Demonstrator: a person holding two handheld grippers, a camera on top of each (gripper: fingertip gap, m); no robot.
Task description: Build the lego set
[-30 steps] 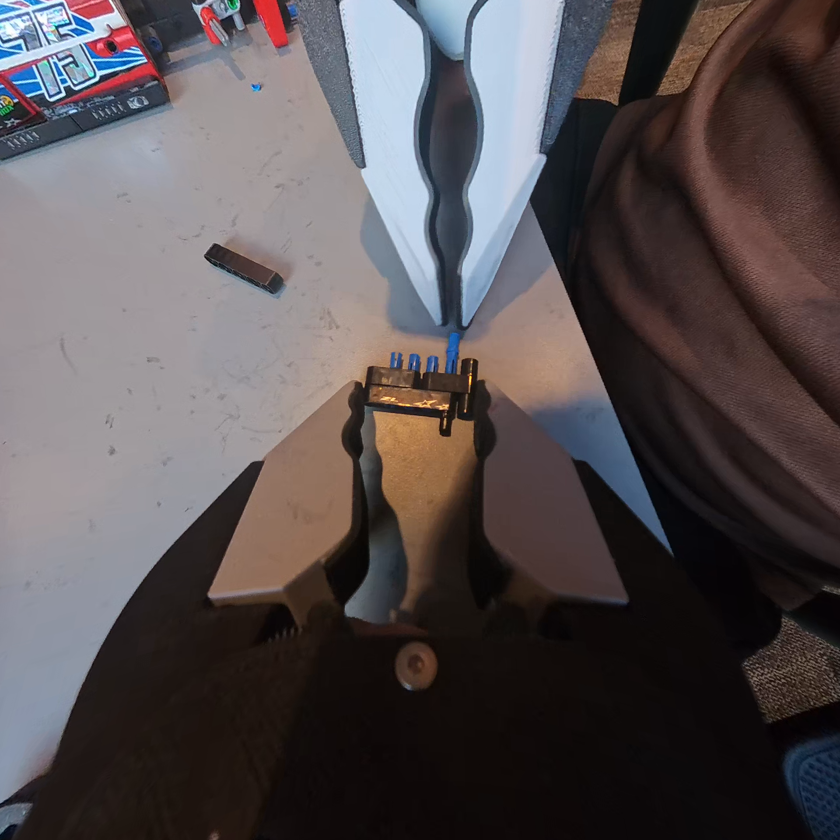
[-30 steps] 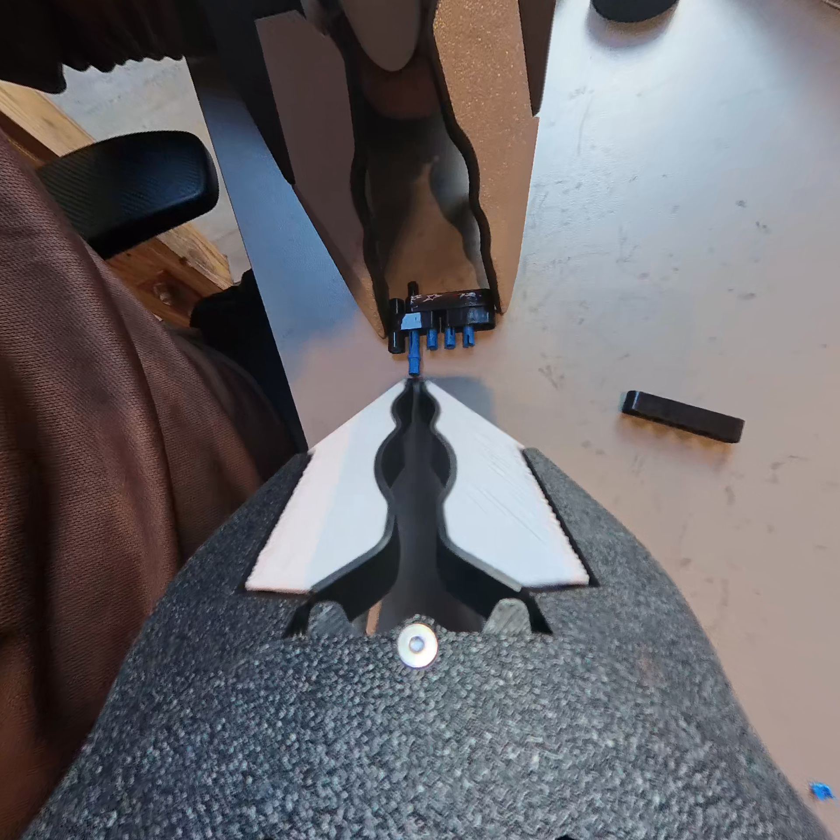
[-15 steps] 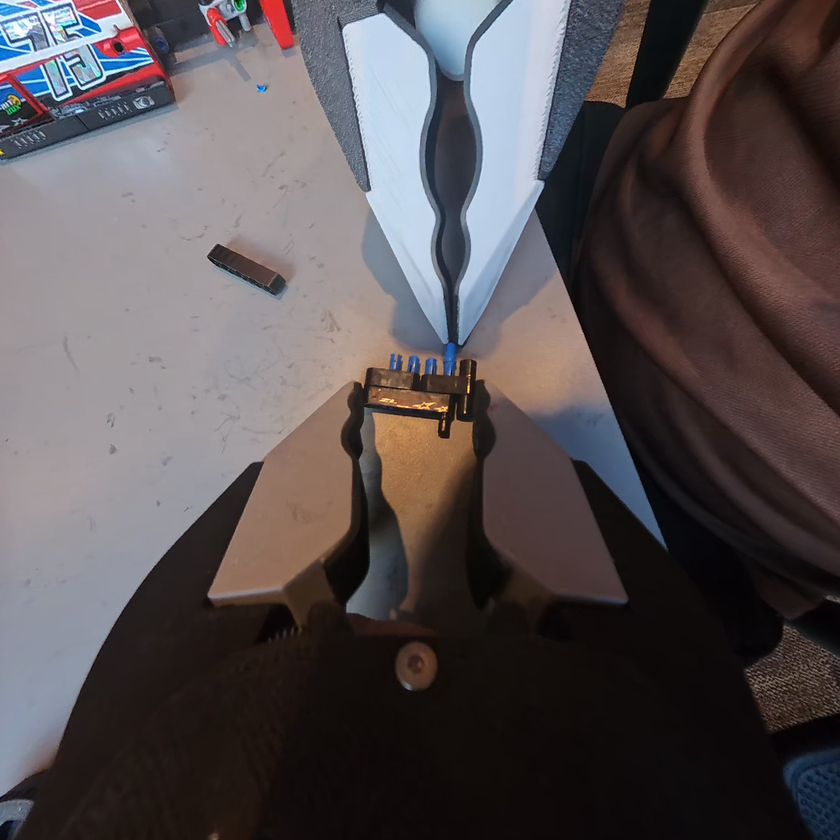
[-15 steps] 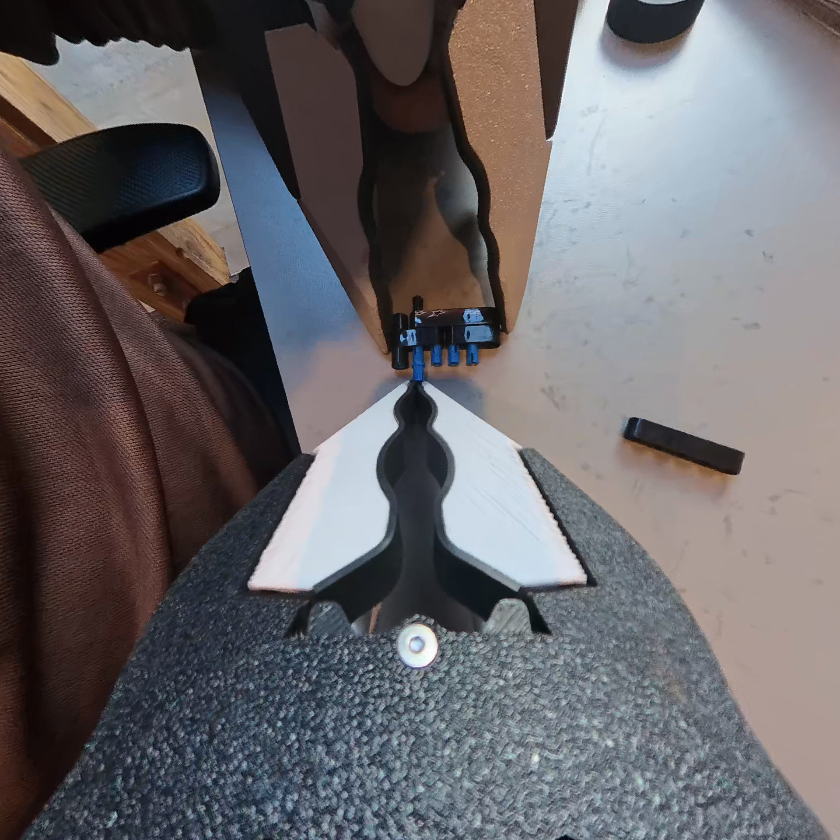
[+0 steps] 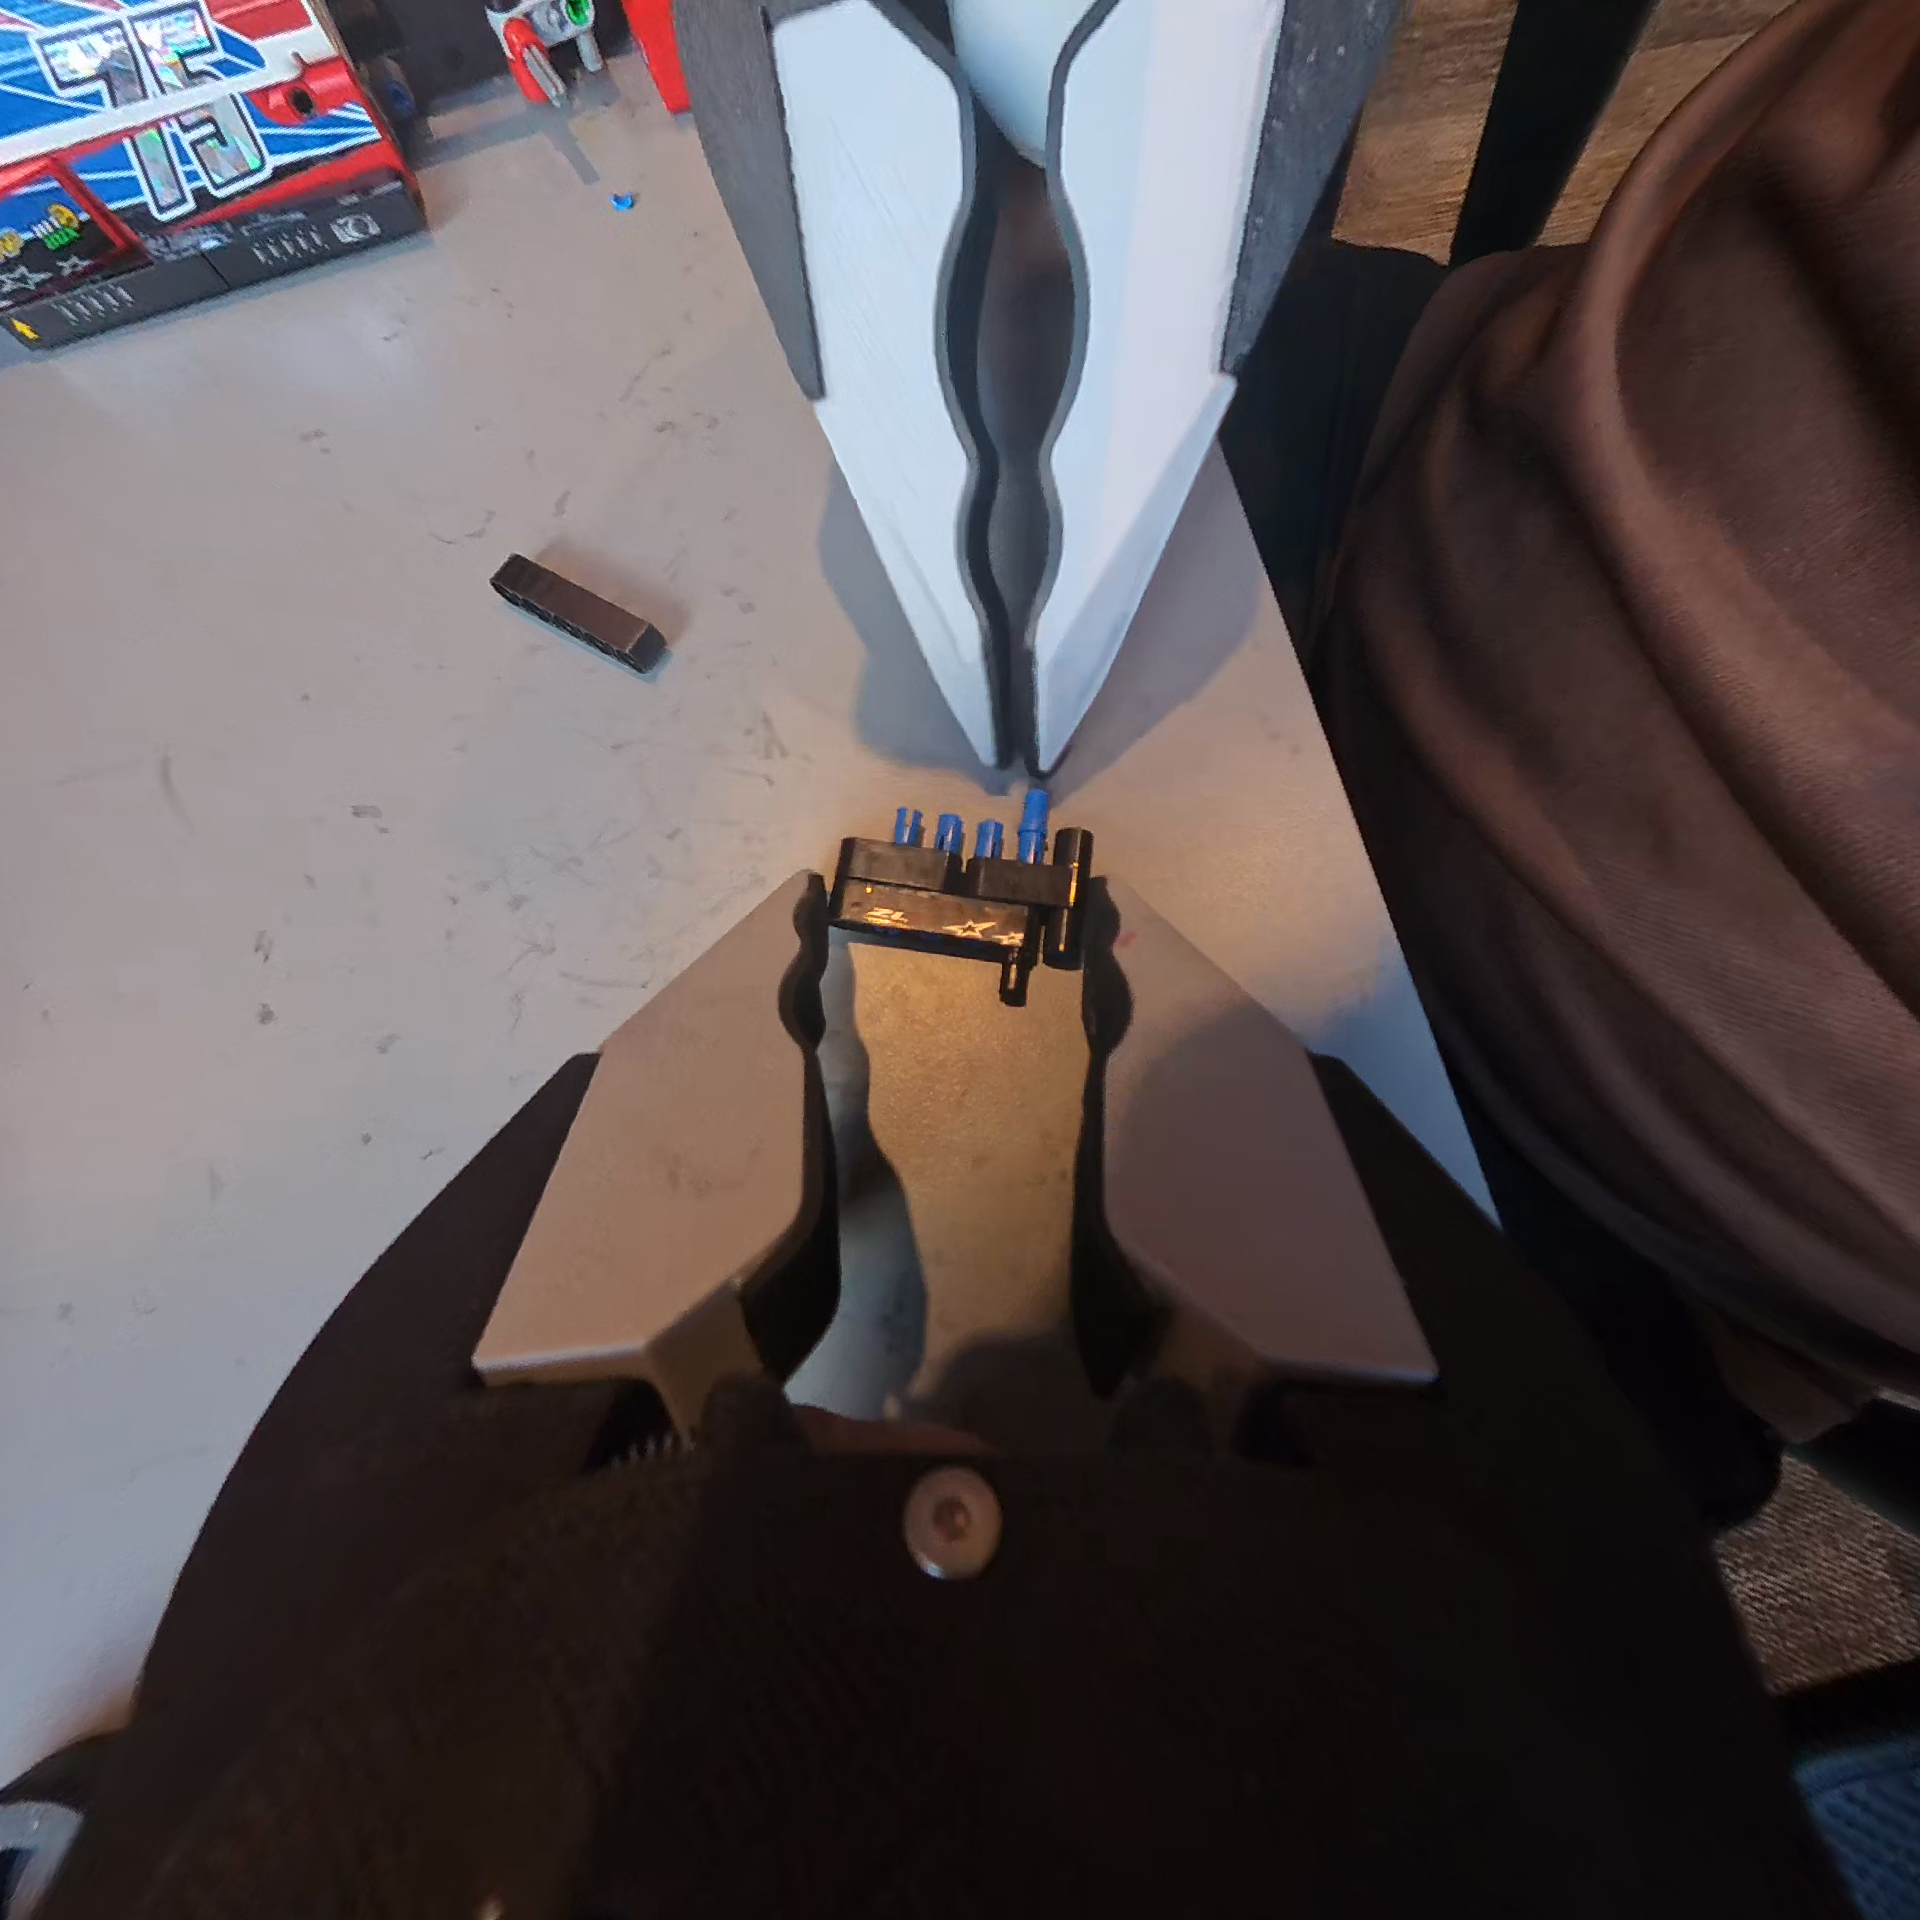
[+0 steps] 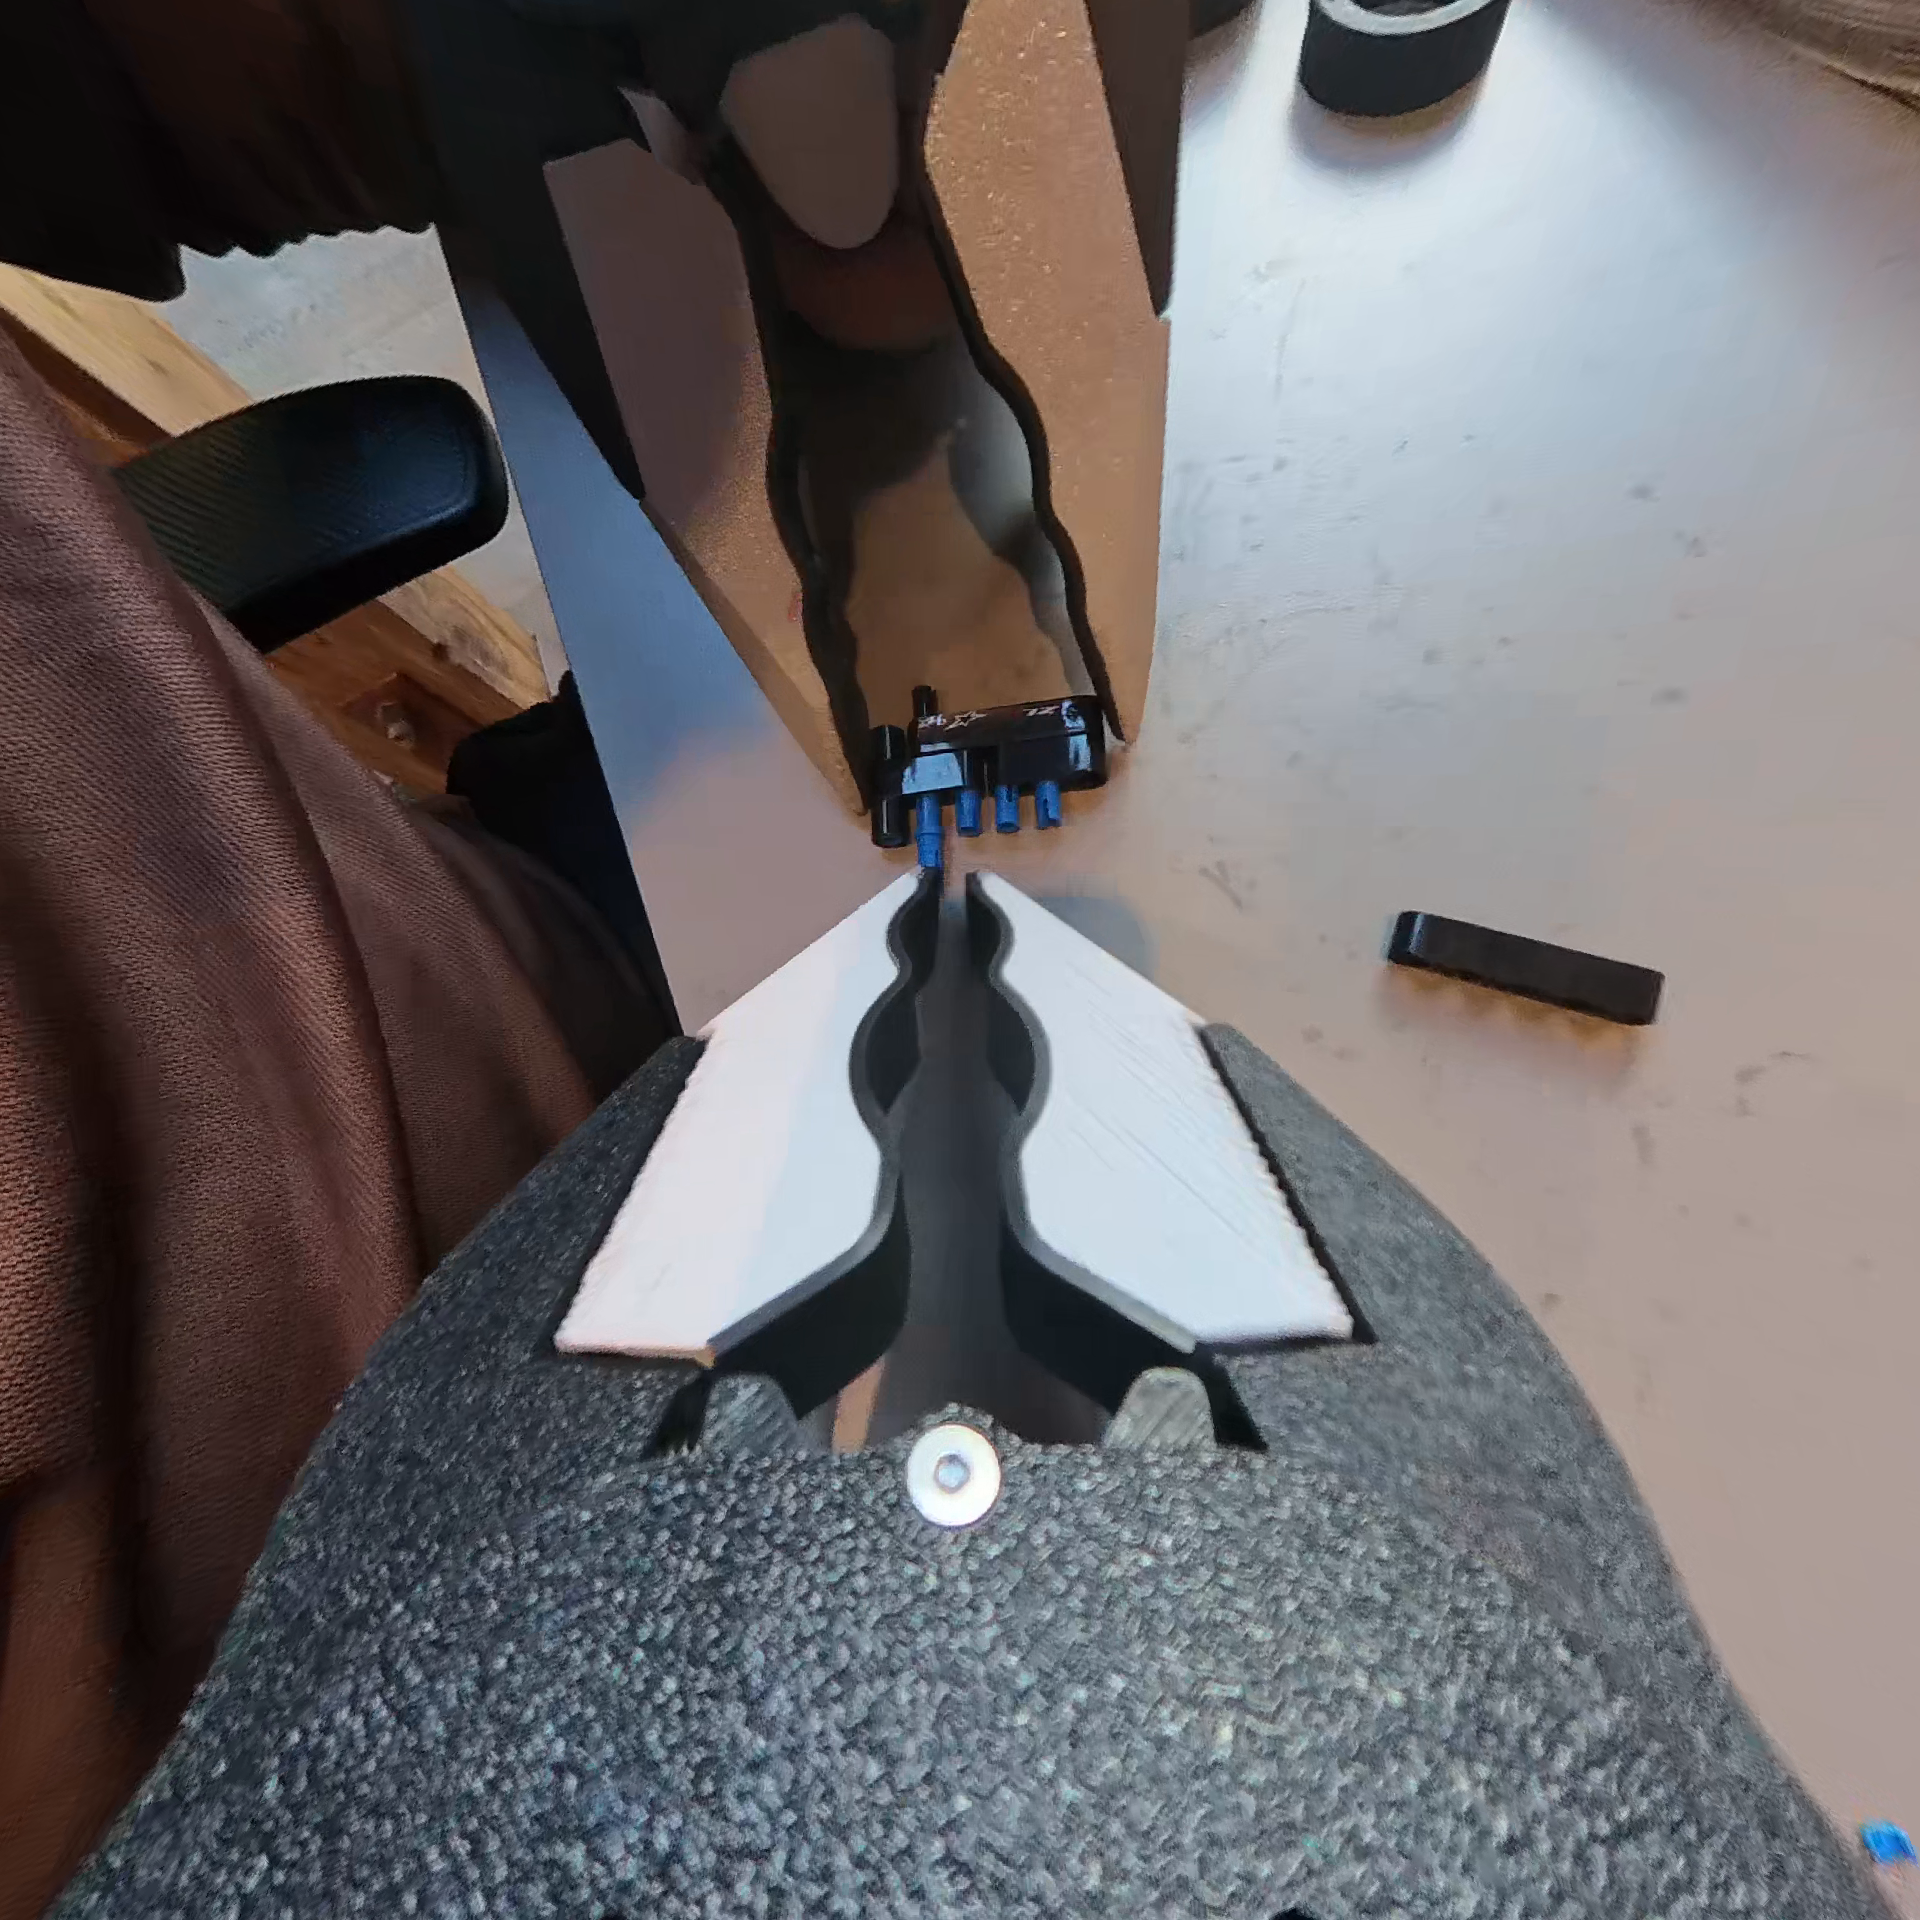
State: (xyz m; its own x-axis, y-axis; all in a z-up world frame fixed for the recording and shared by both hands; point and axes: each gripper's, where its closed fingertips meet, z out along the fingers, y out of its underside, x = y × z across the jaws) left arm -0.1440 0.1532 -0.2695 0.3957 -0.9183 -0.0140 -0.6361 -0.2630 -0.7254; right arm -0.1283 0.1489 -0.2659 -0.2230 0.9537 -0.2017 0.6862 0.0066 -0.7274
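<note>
Taking the black lego assembly [image 5: 961, 902] as the reference: well to its left, a loose black beam [image 5: 578, 615] lies flat on the grey table [image 5: 260, 831], its long axis running diagonally. Far beyond that, at the table's back edge, sits the red, white and blue lego box [image 5: 177, 156].

Your left gripper [image 5: 956, 914] clamps the assembly by its two ends, so the assembly's long axis runs crosswise between the grey fingers [image 5: 665, 1122]. Four blue pins [image 5: 971, 831] stand in a row along that axis and point away from this gripper, toward the other. The pin nearest the table edge sticks out farther than the other three.

Your right gripper [image 6: 943, 883] faces the assembly [image 6: 992, 758] head-on, its white fingers [image 6: 769, 1132] parted by only a narrow slit and gripping nothing. Their tips sit just beside the end of the long pin [image 6: 930, 831]; contact cannot be confirmed.

To the right of the assembly, the table edge borders brown clothing [image 5: 1662, 727].
</note>
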